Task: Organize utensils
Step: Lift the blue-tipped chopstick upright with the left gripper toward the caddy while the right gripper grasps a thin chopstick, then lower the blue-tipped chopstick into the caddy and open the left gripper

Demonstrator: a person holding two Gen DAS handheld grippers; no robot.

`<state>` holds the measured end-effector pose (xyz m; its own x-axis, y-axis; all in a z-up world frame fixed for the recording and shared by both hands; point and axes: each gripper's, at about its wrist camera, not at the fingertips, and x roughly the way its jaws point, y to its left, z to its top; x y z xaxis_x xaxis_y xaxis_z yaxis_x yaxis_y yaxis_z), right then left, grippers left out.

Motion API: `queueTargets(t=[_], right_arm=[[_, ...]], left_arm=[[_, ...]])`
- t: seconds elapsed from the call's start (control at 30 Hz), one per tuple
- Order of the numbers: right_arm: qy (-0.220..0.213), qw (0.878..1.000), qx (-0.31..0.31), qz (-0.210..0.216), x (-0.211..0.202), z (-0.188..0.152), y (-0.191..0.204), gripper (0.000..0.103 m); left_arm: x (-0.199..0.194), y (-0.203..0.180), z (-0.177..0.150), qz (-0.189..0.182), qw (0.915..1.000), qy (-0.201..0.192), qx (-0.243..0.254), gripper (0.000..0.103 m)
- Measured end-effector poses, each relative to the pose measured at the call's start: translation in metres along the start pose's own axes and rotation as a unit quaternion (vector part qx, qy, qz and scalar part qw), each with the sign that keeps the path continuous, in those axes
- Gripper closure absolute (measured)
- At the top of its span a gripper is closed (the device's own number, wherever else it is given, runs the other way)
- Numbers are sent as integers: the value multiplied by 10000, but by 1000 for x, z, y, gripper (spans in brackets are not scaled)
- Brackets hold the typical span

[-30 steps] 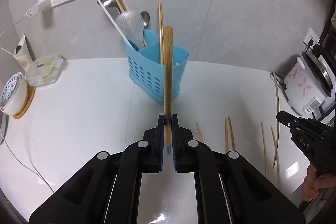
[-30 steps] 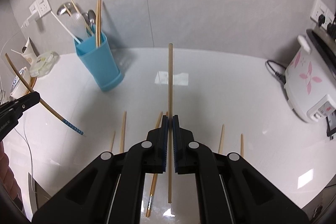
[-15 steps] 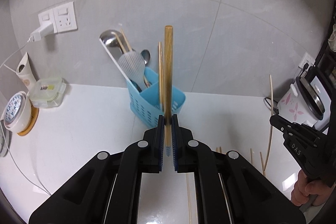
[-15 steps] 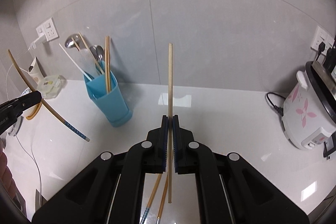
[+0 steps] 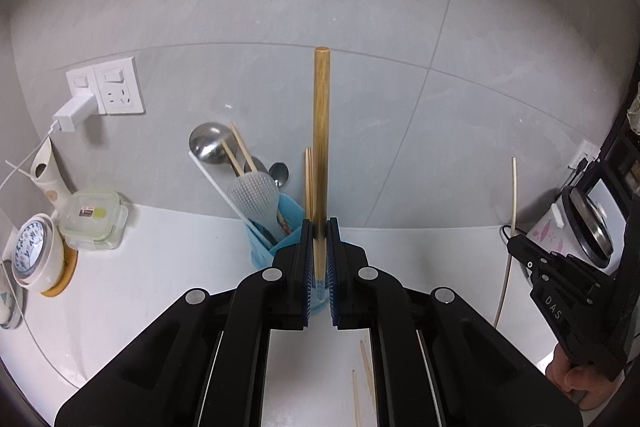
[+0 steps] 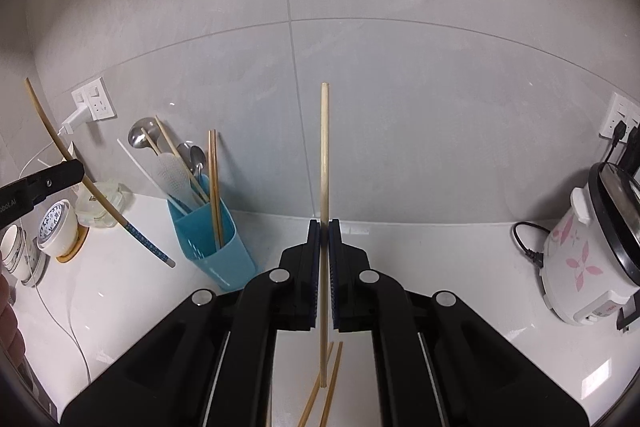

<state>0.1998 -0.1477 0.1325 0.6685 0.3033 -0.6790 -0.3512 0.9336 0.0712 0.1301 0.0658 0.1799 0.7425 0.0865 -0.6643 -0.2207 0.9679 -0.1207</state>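
Your left hand-held gripper (image 5: 319,247) clamped on blue-tipped chopstick (image 5: 321,147), held upright above tabletop (image 5: 160,267). Your right hand-held gripper (image 6: 324,247) clamped on plain chopstick (image 6: 324,155), also upright. Blue utensil holder (image 6: 208,247) stands near wall with ladle, spoons, two chopsticks inside. Loose chopsticks (image 6: 332,379) lie on tabletop below right gripper.
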Motion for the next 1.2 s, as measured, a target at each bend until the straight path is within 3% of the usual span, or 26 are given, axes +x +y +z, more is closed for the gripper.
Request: queueTargets(t=[0.37, 0.7, 0.9, 0.97, 1.03, 1.1, 1.2], right_arm=[[-44, 9998, -152, 121, 24, 21, 18, 100], [368, 9991, -155, 121, 75, 15, 23, 100], [588, 9981, -132, 121, 99, 9, 24, 99], [631, 9978, -136, 126, 104, 8, 25, 99], [653, 9977, -138, 138, 110, 8, 28, 99], [656, 9976, -138, 161, 114, 10, 30, 99], [606, 9977, -127, 263, 118, 13, 34, 99]], left_arm=[[67, 11, 26, 108, 9993, 346, 72, 97], [138, 19, 15, 82, 9959, 897, 97, 97], [157, 19, 7, 117, 9945, 1032, 127, 96], [160, 21, 5, 153, 9943, 1055, 81, 90], [159, 23, 3, 159, 9945, 1034, 66, 72], [157, 26, 0, 130, 9950, 991, 67, 69], [150, 35, -5, 158, 9949, 996, -28, 50]])
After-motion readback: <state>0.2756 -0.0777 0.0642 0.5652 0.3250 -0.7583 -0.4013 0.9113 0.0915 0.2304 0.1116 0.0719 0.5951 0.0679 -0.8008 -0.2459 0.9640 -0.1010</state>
